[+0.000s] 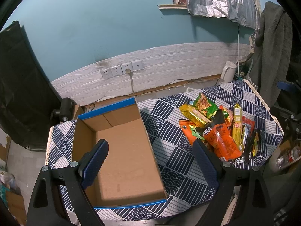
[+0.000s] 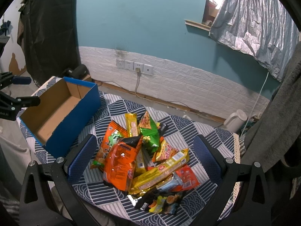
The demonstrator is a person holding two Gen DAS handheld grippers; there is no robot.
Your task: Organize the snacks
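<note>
A: What stands on the table?

B: The table is covered by a tablecloth (image 2: 120, 203) with a dark blue and white pattern. On its left part stands a cardboard box (image 1: 129, 150), open at the top, brown inside and blue outside. I see nothing inside it. On the right part lies a pile of snack packets (image 2: 143, 156), well apart from the box.

A: Which packets can you tell?

B: On top lies a big orange packet (image 2: 120, 162) with a black end. Behind it is a green packet (image 2: 149, 133), tilted against the others. A long yellow packet (image 2: 163, 169) lies across the near right side of the pile, and a black packet with yellow print (image 2: 160, 203) lies nearest, close to the table edge. The printed words are too small to read.

A: And the grippers?

B: The left gripper (image 1: 150, 162) hovers over the near side of the table. Its fingers are wide apart; one is above the box floor, the other is beside the orange packet. It holds nothing. The right gripper (image 2: 144, 160) hangs above the pile, also with fingers wide apart, one at each side of the packets, and it grasps nothing.

A: What is behind?

B: A teal wall (image 2: 141, 28) with white brick panel below, a row of sockets (image 2: 134, 66) with one plug, and a white kettle (image 2: 236, 120) on the floor at the far right.
</note>
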